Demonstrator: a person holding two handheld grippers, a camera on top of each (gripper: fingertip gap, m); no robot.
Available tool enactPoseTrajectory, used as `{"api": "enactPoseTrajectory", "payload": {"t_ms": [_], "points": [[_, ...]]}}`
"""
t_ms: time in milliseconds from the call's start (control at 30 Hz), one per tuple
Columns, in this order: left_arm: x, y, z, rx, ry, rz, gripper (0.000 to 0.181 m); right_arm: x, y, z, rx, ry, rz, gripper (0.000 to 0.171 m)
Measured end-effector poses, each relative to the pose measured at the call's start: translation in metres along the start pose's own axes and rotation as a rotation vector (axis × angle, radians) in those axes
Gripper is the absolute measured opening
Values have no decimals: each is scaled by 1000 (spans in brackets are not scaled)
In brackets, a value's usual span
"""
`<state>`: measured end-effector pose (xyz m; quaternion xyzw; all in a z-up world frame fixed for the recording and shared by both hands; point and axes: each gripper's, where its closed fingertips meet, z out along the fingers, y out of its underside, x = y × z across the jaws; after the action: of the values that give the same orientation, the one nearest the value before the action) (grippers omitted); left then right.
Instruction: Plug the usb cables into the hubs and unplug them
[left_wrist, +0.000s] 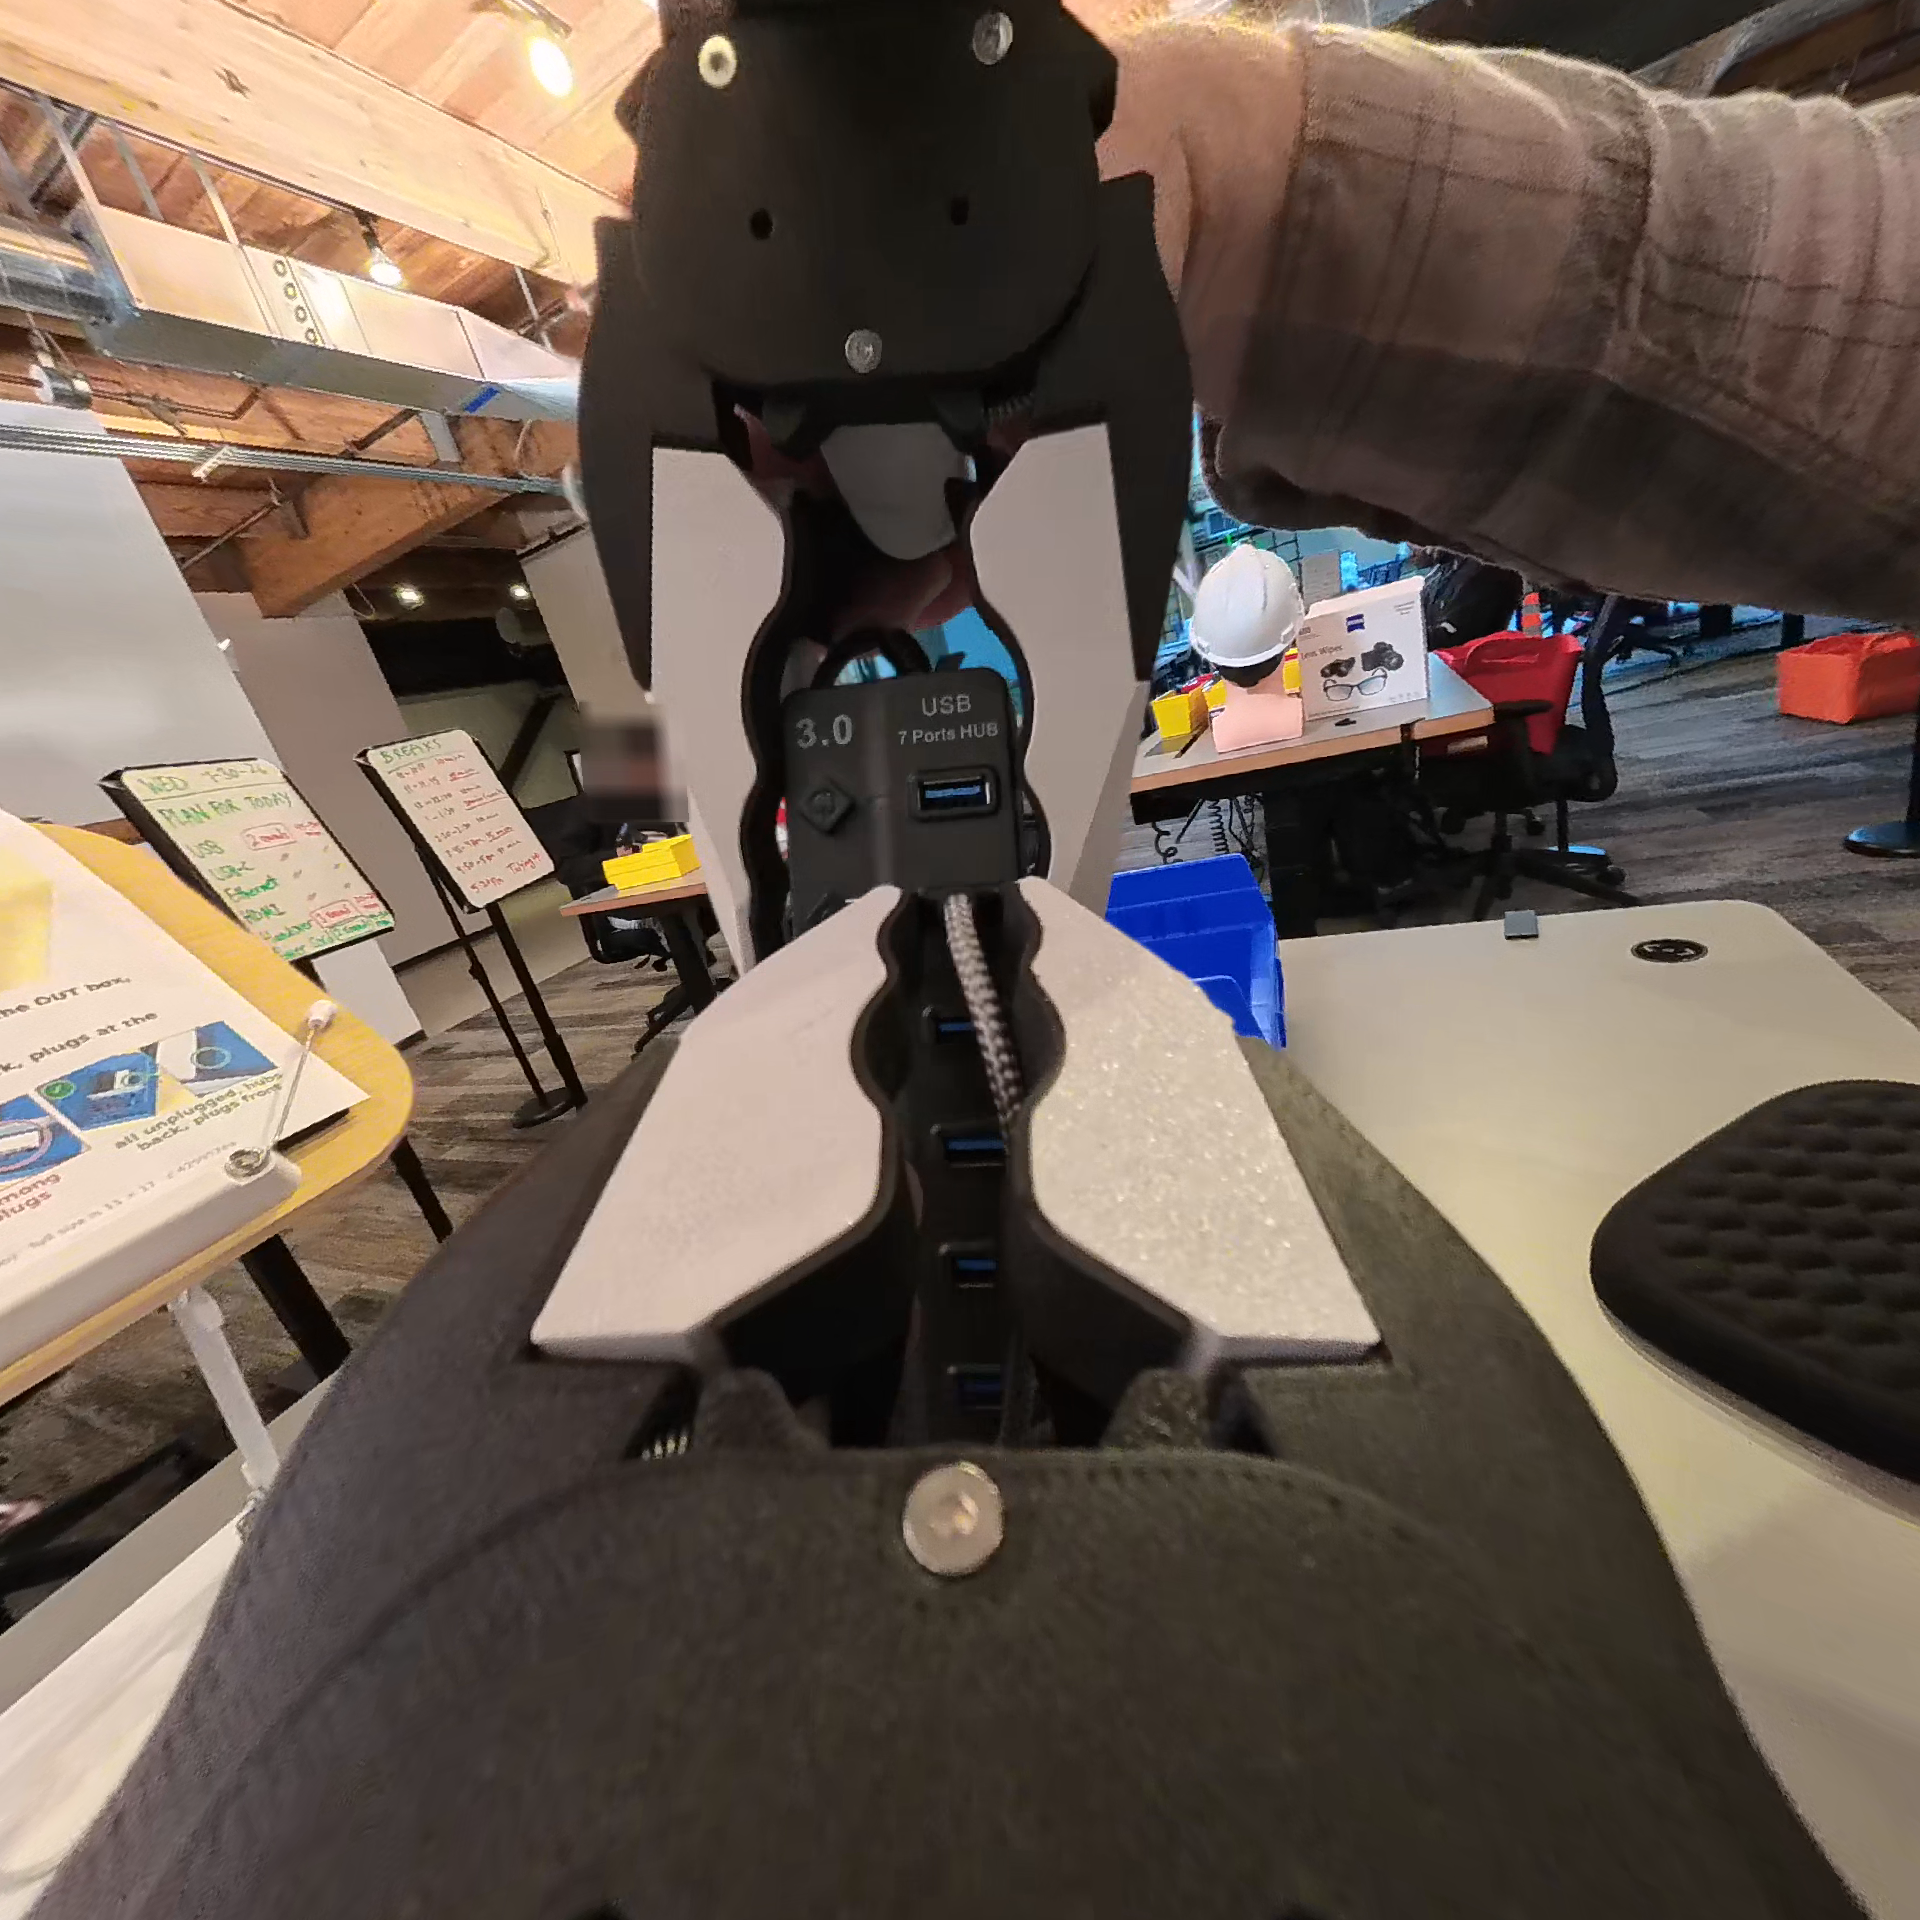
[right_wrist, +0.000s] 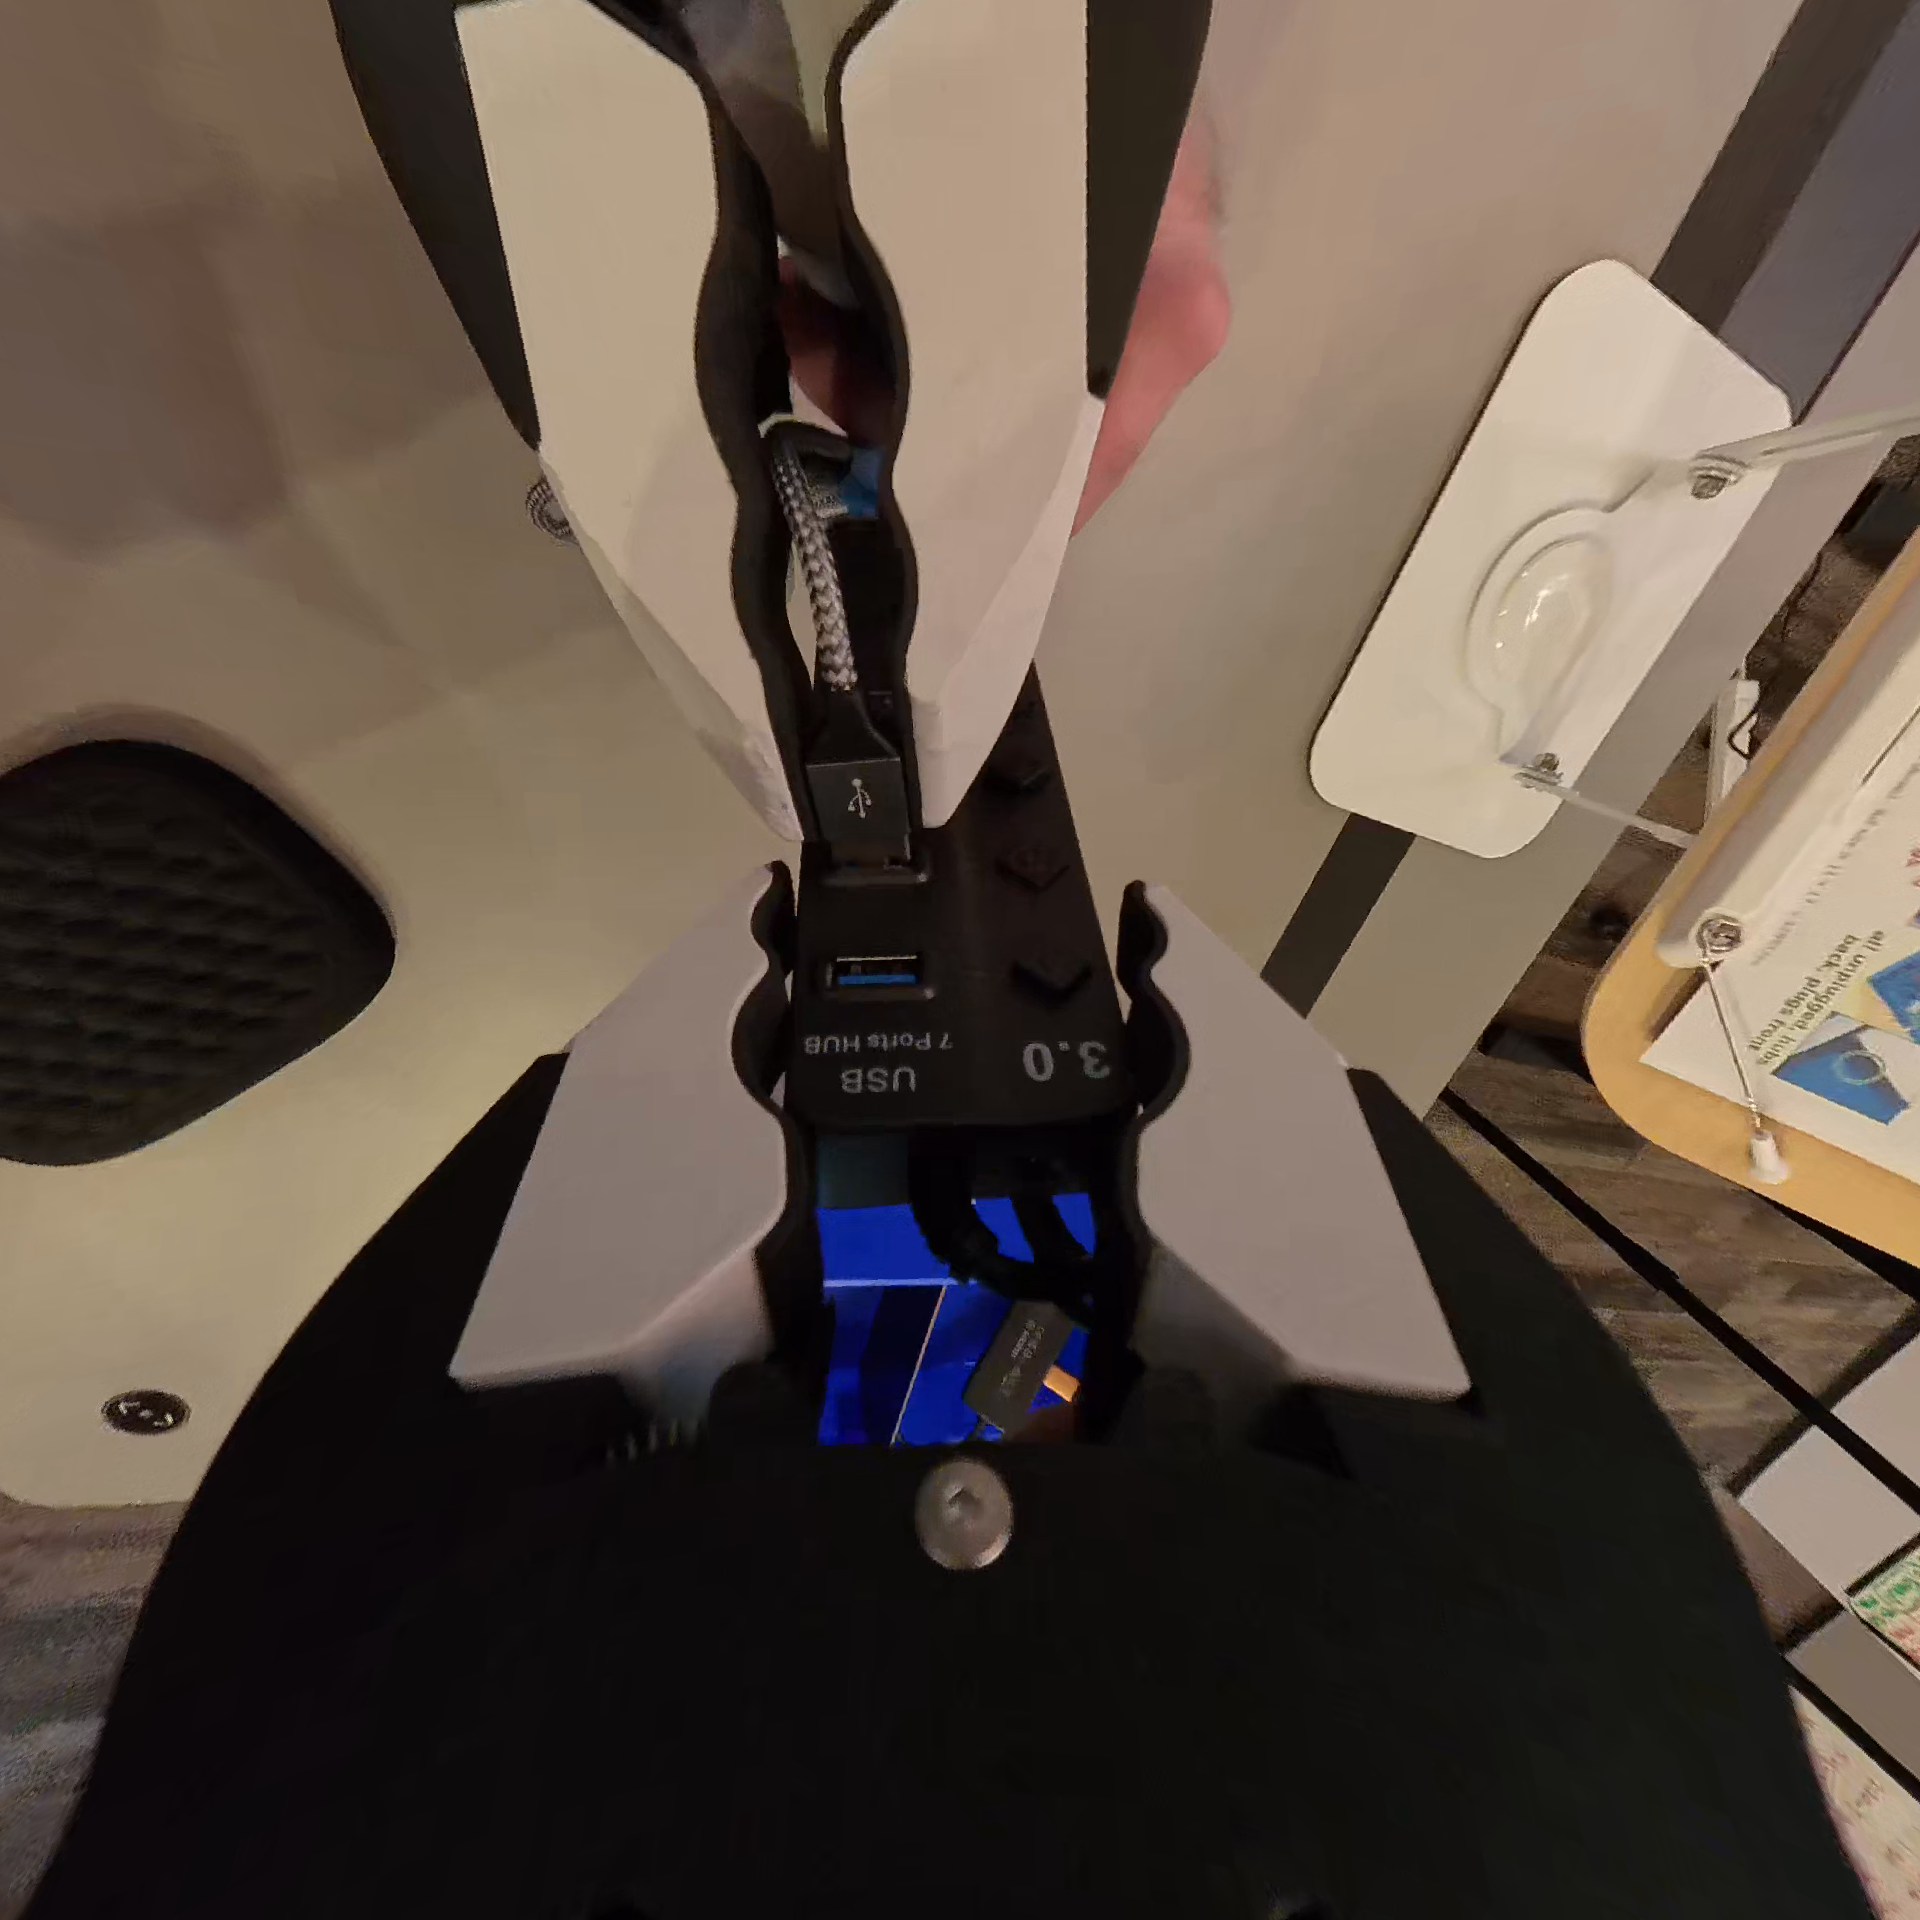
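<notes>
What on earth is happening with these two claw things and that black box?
A person is working two handheld grippers over a pale table. The right gripper clamps one end of a black USB hub. The left gripper grips a braided USB cable, whose plug sits in the hub's second port. The end port beside it is empty.

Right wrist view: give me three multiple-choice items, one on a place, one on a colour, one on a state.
1. The cable plug meets the hub at:
A the end port
B the second port from the end
C no port, it hangs free

2. The empty port is, inside:
A red
B blue
C yellow

3. The right claw is:
A open
B shut on the hub
C shut on a pen

Answers:
1. B, the end port is empty.
2. B, a blue tongue shows.
3. B, its fingers clamp the hub's sides.
</notes>
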<state>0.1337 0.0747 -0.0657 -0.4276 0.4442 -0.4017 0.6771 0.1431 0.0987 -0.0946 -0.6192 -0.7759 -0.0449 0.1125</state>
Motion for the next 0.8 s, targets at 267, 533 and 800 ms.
{"api": "enactPoseTrajectory", "payload": {"t_ms": [267,533,800], "points": [[-1,-4,-2,31,3,2,14,1,-13,-5,125,29,-33,59],[-1,-6,-4,57,11,17,15,1,-19,-8,175,44,-38,59],[-4,-6,-4,78,18,31,15,4,-21,-9,194,56,-37,59]]}}
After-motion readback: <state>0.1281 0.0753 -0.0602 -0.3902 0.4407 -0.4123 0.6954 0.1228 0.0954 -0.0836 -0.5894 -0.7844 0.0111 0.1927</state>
